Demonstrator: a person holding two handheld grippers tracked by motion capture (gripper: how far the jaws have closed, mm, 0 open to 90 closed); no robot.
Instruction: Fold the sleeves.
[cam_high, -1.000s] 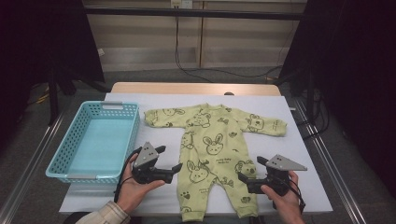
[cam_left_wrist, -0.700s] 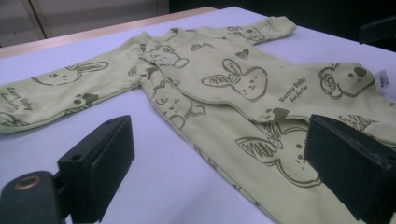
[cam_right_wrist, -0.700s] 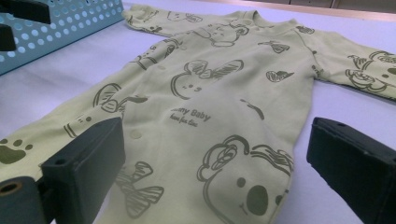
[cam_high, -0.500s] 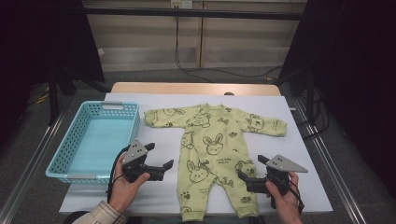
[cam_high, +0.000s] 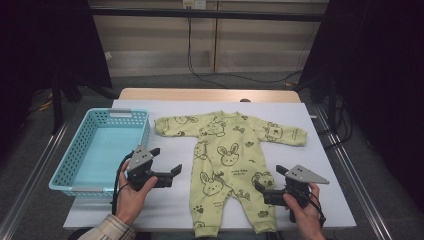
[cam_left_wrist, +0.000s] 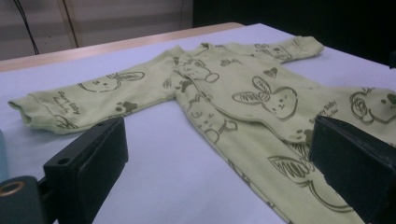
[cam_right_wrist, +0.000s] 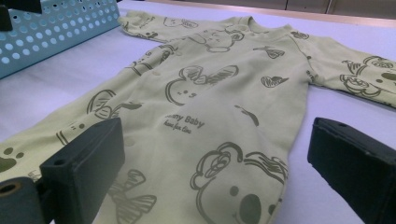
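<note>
I am looking at a yellow-green baby romper (cam_high: 227, 160) printed with rabbits and bears; it is lying flat and face up on the white counter (cam_high: 330, 200), sleeves spread to either side and legs pointing toward me. My left gripper (cam_high: 167, 162) is hovering just beside the romper's left leg, over bare counter between the garment and the basket. Its fingers (cam_left_wrist: 88, 158) have just been opening and are now standing wide apart with nothing between them; in the left gripper view one finger is sitting over the counter and the other over the edge of the romper. My right gripper (cam_high: 267, 182) is hovering at the romper's right leg, near the bear print at the hip. Its fingers (cam_right_wrist: 84, 161) are also standing wide apart, spanning the cloth without pinching it. A light blue plastic basket (cam_high: 67, 165) is sitting on the counter's left side, its near wall just beside the romper's left sleeve.
</note>
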